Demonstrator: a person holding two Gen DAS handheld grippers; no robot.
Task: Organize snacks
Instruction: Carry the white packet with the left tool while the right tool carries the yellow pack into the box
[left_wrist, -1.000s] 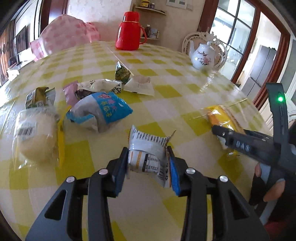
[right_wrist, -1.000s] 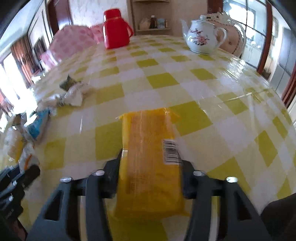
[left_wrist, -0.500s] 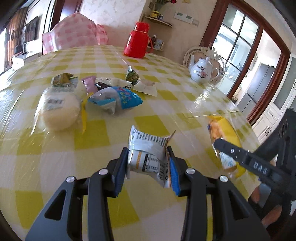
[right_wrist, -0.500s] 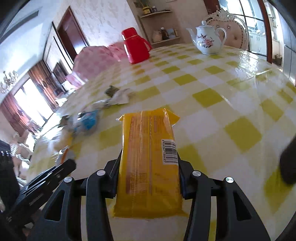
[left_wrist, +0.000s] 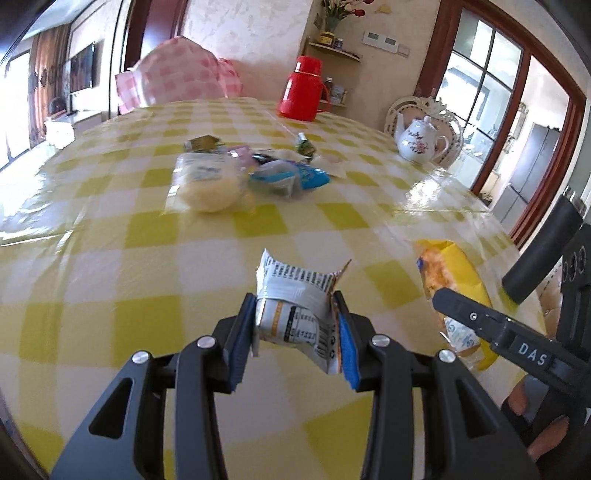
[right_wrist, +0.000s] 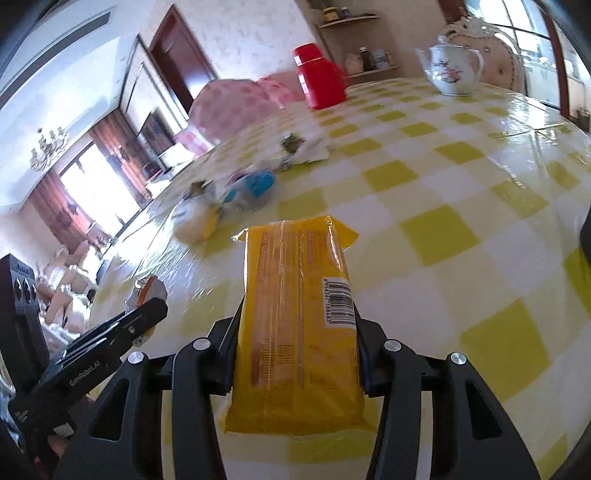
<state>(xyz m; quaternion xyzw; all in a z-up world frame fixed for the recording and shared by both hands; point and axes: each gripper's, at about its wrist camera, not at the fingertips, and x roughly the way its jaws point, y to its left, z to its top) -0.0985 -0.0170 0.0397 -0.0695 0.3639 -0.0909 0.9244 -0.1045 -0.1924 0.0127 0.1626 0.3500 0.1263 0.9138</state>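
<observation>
Two claws loaded | left claw (left_wrist: 297, 325) grips white packet (left_wrist: 295, 310) | right claw (right_wrist: 297, 343) grips yellow packet (right_wrist: 297, 317) | snack pile (left_wrist: 240, 173) ahead

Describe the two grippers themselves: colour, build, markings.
Both are matte black plastic with triangular cut-outs and silver screw heads. The left gripper has blue pads inside its fingers and "GenRobot.AI" printed on its side. The right gripper carries a "DAS" label. Bare fingers grip the right handle; no cables show.
</observation>
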